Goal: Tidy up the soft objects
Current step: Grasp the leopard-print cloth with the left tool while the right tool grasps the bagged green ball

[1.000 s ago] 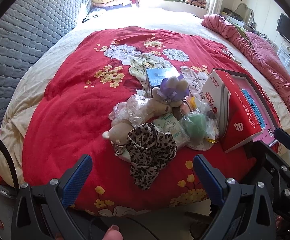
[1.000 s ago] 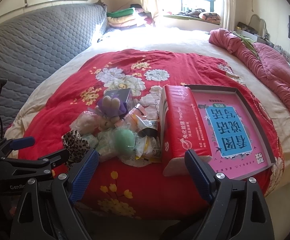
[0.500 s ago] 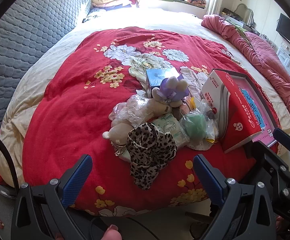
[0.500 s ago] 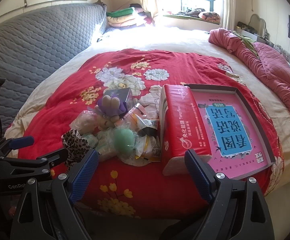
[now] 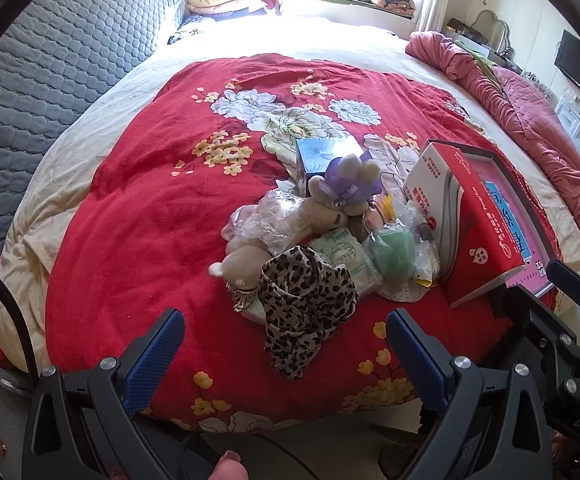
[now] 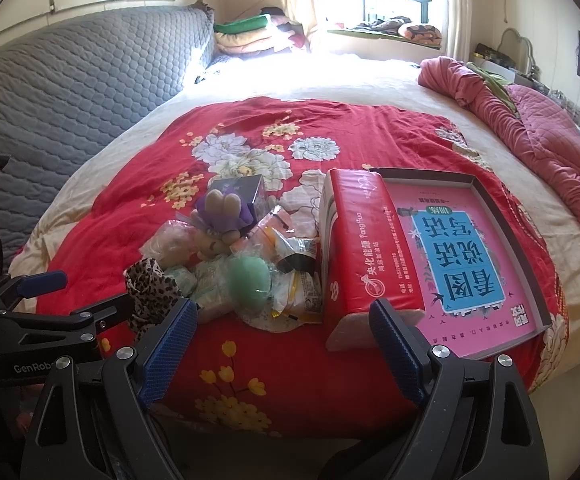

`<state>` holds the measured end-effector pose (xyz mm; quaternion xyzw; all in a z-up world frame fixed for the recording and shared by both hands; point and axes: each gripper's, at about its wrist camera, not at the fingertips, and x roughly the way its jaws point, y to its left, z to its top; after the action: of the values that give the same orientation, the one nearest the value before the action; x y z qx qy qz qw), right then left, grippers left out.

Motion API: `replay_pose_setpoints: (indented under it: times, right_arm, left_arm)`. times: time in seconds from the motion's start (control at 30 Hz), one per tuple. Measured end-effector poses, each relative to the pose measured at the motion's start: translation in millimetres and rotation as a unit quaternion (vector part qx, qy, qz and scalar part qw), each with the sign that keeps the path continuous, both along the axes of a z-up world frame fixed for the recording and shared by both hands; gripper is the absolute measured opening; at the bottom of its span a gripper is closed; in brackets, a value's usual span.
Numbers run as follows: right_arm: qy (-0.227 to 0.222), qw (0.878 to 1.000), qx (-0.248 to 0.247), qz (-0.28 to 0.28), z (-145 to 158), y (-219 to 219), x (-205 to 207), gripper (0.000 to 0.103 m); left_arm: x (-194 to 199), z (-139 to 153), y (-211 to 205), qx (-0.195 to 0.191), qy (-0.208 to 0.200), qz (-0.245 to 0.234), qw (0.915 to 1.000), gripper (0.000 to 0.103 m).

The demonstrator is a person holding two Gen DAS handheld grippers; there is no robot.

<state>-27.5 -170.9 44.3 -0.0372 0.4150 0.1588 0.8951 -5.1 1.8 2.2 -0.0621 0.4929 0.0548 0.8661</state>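
Both grippers hang over the near edge of the bed (image 5: pixel 101 92), each spread wide with nothing between its blue pads. The left gripper (image 5: pixel 283 354) faces a heap of soft things in the middle of a red quilt (image 5: pixel 137 216) with a flower print. The right gripper (image 6: pixel 283 338) sits just right of it and faces the same heap from the other side; its frame shows at the right edge of the left wrist view.

Nearest the left gripper lies a leopard scarf (image 5: pixel 306 300), crumpled, with one end trailing toward the bed edge. It rests against a beige plush toy (image 5: pixel 245 260) whose body is partly wrapped in clear plastic (image 5: pixel 277 220). A purple plush (image 5: pixel 350 180) sits on top of the heap, and behind it stands a small blue box (image 5: pixel 326 152). Right of the scarf are a pale green packet (image 5: pixel 346 260) and a green sponge (image 5: pixel 394 252) in a clear bag, with a few loose wrappers (image 6: pixel 294 248) around them.

A red tissue pack (image 6: pixel 366 248) lies touching the right side of the heap. Its far side leans on the rim of a shallow grey tray (image 6: pixel 530 264) that holds a pink book (image 6: pixel 462 256) with a blue title panel. A pink blanket (image 6: pixel 530 120) is bunched well apart at the far right of the bed, and folded bedding (image 6: pixel 245 34) is stacked by the window.
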Motion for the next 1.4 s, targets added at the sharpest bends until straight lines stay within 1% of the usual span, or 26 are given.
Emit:
replay_pose_setpoints:
  times: [0.1, 0.23, 0.33, 0.43, 0.6, 0.63, 0.7, 0.73, 0.77, 0.8, 0.87, 0.93, 1.0, 1.03, 1.07, 1.13, 1.23, 1.3, 1.4]
  right_arm:
    - [0.000, 1.000, 0.000, 0.001, -1, 0, -1, 0.088]
    - [0.002, 1.000, -0.002, 0.003, -3, 1, 0, 0.088]
    - [0.005, 1.000, -0.003, 0.005, -6, 2, 0, 0.088]
    - [0.010, 1.000, -0.003, 0.006, -10, 2, 2, 0.088]
    - [0.016, 1.000, -0.006, 0.010, -16, 5, 6, 0.088]
    - [0.016, 1.000, -0.009, 0.011, -18, 5, 7, 0.088]
    - [0.017, 1.000, -0.011, 0.014, -20, 7, 9, 0.088]
    - [0.019, 1.000, -0.012, 0.017, -22, 8, 11, 0.088]
    - [0.022, 0.999, -0.014, 0.018, -24, 9, 12, 0.088]
    - [0.024, 0.999, -0.014, 0.021, -26, 10, 14, 0.088]
    - [0.027, 0.999, -0.018, 0.023, -29, 12, 17, 0.088]
    - [0.027, 0.999, -0.020, 0.028, -31, 16, 20, 0.088]
    - [0.025, 0.999, -0.026, 0.034, -33, 21, 25, 0.088]
    - [0.026, 0.999, -0.027, 0.040, -35, 23, 28, 0.088]
    - [0.026, 0.998, -0.031, 0.044, -37, 27, 31, 0.088]
    - [0.021, 0.998, -0.044, 0.049, -41, 34, 37, 0.088]
    - [0.014, 0.995, -0.071, 0.063, -50, 46, 47, 0.088]
    - [0.018, 0.994, -0.077, 0.076, -57, 53, 54, 0.088]
    - [0.020, 0.993, -0.083, 0.083, -67, 61, 62, 0.088]
  left_arm:
    - [0, -1, 2, -0.003, 0.000, 0.000, 1.0000, 0.101]
    - [-1, -6, 12, -0.020, 0.006, 0.000, 0.9998, 0.101]
    - [-3, -15, 23, -0.035, 0.017, 0.005, 0.9992, 0.101]
    - [-4, -28, 33, -0.052, 0.039, 0.013, 0.9978, 0.101]
    - [-1, -42, 41, -0.082, 0.047, 0.015, 0.9954, 0.100]
    - [0, -43, 41, -0.082, 0.046, 0.015, 0.9954, 0.098]
    - [3, -45, 39, -0.079, 0.047, 0.011, 0.9957, 0.090]
    - [5, -46, 38, -0.079, 0.045, 0.010, 0.9958, 0.088]
    - [7, -47, 39, -0.082, 0.045, 0.008, 0.9956, 0.086]
    - [9, -48, 38, -0.086, 0.045, 0.006, 0.9952, 0.081]
    - [14, -51, 39, -0.095, 0.048, 0.000, 0.9943, 0.075]
    - [19, -54, 38, -0.096, 0.051, -0.001, 0.9941, 0.074]
    - [23, -57, 39, -0.106, 0.053, -0.004, 0.9929, 0.066]
    - [25, -59, 39, -0.110, 0.055, -0.005, 0.9924, 0.064]
    - [27, -60, 39, -0.111, 0.055, -0.006, 0.9923, 0.059]
    - [30, -63, 40, -0.115, 0.056, -0.010, 0.9918, 0.055]
    - [34, -67, 41, -0.125, 0.058, -0.016, 0.9904, 0.046]
    - [36, -70, 41, -0.133, 0.060, -0.020, 0.9891, 0.032]
    - [38, -74, 44, -0.147, 0.061, -0.021, 0.9870, 0.025]
